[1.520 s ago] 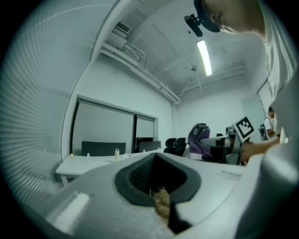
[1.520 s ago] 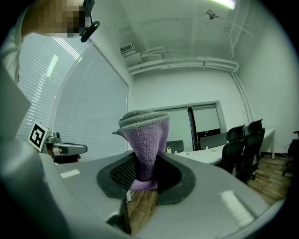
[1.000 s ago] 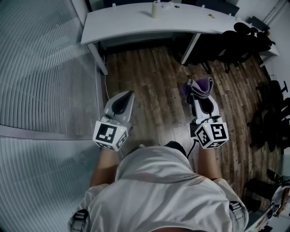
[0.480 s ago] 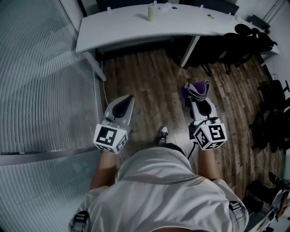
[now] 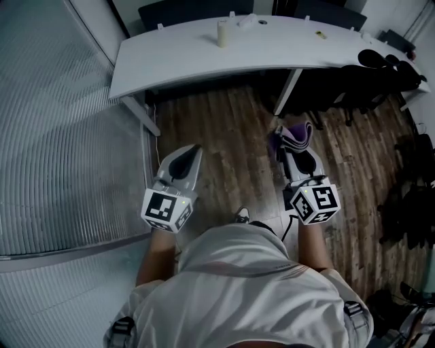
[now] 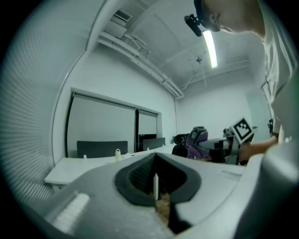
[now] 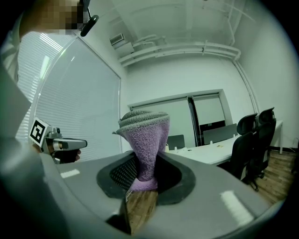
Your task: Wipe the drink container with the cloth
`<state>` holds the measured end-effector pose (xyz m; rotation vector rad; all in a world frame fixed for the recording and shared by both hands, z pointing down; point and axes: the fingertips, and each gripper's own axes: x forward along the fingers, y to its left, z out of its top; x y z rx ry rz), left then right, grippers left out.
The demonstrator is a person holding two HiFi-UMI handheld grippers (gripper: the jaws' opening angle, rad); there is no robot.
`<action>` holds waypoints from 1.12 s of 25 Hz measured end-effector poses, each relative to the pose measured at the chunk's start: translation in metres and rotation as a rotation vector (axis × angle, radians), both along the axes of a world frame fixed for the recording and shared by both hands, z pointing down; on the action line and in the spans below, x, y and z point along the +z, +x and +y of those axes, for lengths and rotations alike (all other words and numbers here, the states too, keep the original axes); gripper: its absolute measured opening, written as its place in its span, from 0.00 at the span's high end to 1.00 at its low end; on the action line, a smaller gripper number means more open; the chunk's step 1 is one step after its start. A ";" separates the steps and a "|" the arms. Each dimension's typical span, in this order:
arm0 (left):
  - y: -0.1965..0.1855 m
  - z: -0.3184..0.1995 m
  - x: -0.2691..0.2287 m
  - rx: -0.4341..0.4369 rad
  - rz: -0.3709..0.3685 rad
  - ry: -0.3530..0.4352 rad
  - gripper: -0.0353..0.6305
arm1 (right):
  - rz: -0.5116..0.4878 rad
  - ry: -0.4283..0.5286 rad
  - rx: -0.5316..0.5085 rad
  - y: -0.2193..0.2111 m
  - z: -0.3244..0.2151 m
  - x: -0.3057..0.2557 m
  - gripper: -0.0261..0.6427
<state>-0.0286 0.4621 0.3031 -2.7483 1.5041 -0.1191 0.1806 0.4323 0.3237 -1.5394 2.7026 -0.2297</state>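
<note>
Two claws held level before me: left claw (image 5: 194, 148) closed tight on nothing, right claw (image 5: 292, 148) clamped on the purple cloth (image 5: 298, 134). Drink container (image 5: 221, 32) stands on the desk (image 5: 299, 51), well apart. I judge this the approach step; next, reach the desk and press cloth to container.

- Wooden floor (image 5: 231, 129): open lane from the left claw (image 5: 193, 149) and right claw (image 5: 292, 149) up to the white tabletop (image 5: 306, 51).
- Ribbed glass partition (image 5: 61, 136): closes off the left side, near the left claw.
- Dark office chairs (image 5: 380, 75): crowd the right side.
- Slanted table leg (image 5: 286, 83): under the tabletop's front edge.
- Purple cloth (image 5: 299, 132): juts past the right claw's tips.
- Tabletop surface: largely bare. A pale drink bottle (image 5: 221, 32) stands upright toward the far side, with small items (image 5: 246, 21) near it.
</note>
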 end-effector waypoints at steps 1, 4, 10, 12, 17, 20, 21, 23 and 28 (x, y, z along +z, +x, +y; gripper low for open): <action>0.007 -0.010 0.001 -0.006 -0.003 -0.001 0.94 | -0.003 -0.001 -0.007 0.007 -0.011 0.002 0.81; 0.027 -0.035 0.010 -0.025 -0.013 -0.001 0.94 | -0.005 -0.017 -0.024 0.025 -0.038 0.015 0.81; 0.048 -0.071 0.021 -0.050 -0.017 -0.008 0.94 | -0.003 -0.044 -0.047 0.043 -0.076 0.032 0.81; 0.051 -0.082 0.024 -0.056 -0.013 -0.015 0.94 | 0.002 -0.054 -0.055 0.046 -0.087 0.037 0.81; 0.061 -0.109 0.034 -0.059 -0.004 -0.027 0.94 | 0.016 -0.064 -0.074 0.051 -0.114 0.046 0.81; 0.059 -0.133 0.041 -0.045 0.007 -0.032 0.94 | 0.024 -0.061 -0.062 0.049 -0.138 0.049 0.81; 0.057 -0.143 0.042 -0.039 0.009 -0.030 0.94 | 0.025 -0.061 -0.056 0.047 -0.147 0.049 0.81; 0.049 -0.166 0.040 -0.031 0.013 -0.025 0.94 | 0.032 -0.058 -0.051 0.041 -0.168 0.047 0.81; 0.025 -0.232 0.040 -0.006 0.016 -0.021 0.94 | 0.056 -0.045 -0.048 0.013 -0.228 0.042 0.81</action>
